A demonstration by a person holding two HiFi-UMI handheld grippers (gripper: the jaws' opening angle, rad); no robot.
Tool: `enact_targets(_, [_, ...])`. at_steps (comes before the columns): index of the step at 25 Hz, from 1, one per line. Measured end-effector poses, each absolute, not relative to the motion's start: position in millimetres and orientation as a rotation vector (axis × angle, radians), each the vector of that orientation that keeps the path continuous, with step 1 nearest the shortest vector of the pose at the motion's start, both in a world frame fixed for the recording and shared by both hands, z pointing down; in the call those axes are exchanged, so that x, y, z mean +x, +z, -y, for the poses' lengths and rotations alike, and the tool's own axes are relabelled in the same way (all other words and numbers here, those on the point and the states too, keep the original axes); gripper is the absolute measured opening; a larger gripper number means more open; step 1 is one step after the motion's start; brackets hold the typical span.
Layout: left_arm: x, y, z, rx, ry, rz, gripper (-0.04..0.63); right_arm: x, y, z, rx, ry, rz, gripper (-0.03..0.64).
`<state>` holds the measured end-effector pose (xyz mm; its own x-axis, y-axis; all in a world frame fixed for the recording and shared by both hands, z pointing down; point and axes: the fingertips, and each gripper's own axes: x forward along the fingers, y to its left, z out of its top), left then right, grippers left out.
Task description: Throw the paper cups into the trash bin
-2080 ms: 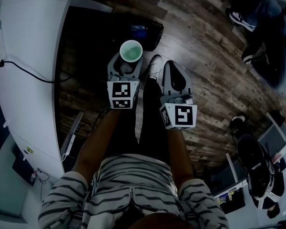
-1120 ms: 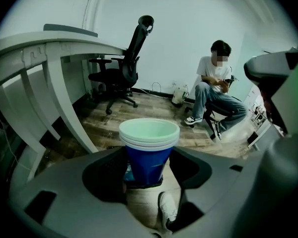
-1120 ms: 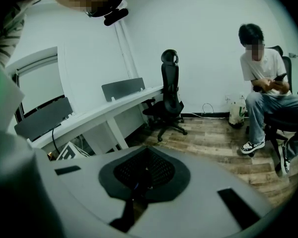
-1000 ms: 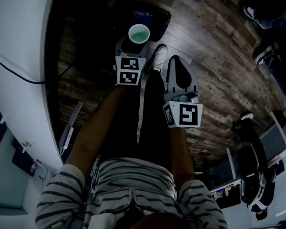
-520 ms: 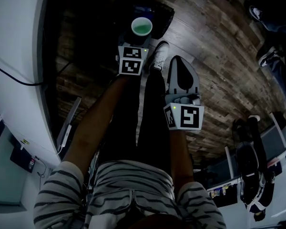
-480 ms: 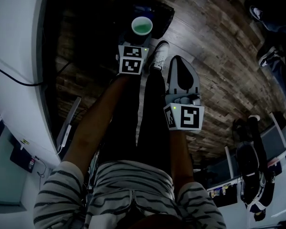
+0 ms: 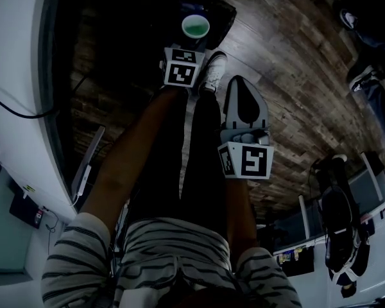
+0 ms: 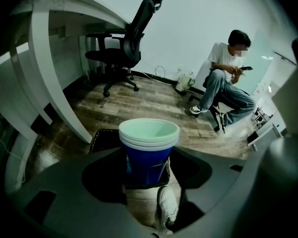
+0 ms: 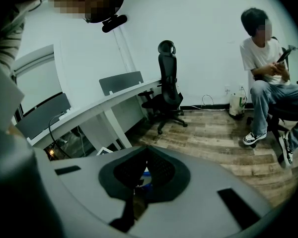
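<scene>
1. A white curved surface runs down the left of the head view, with a black cable lying across it. Beyond its edge there is a dark wood-plank floor, and the gripper views show pale walls.
2. Compared with a second ago, the left tongs reach lower and farther out. The stacked paper cups look smaller in the head view and now show against the mouth of the black trash bin. The right tongs have barely shifted.
3. The left tongs pinch the blue cups upright by their sides, with the bin just below and behind them. The right tongs are pressed together, empty.
4. The person's white shoe rests on the floor just beside the bin. A black office chair and a seated person are well apart from it.
</scene>
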<state>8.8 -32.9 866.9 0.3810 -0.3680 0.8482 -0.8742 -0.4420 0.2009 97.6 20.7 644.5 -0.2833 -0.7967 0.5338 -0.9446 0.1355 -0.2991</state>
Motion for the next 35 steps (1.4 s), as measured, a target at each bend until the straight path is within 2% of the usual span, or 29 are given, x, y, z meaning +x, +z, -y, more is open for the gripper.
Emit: enact_targets(35, [-4.2, 944.6, 45.7, 1.793, 1.123, 0.997, 0.288, 94.4, 674.0, -18.5, 1.665, 0.944, 2.125, 0.009])
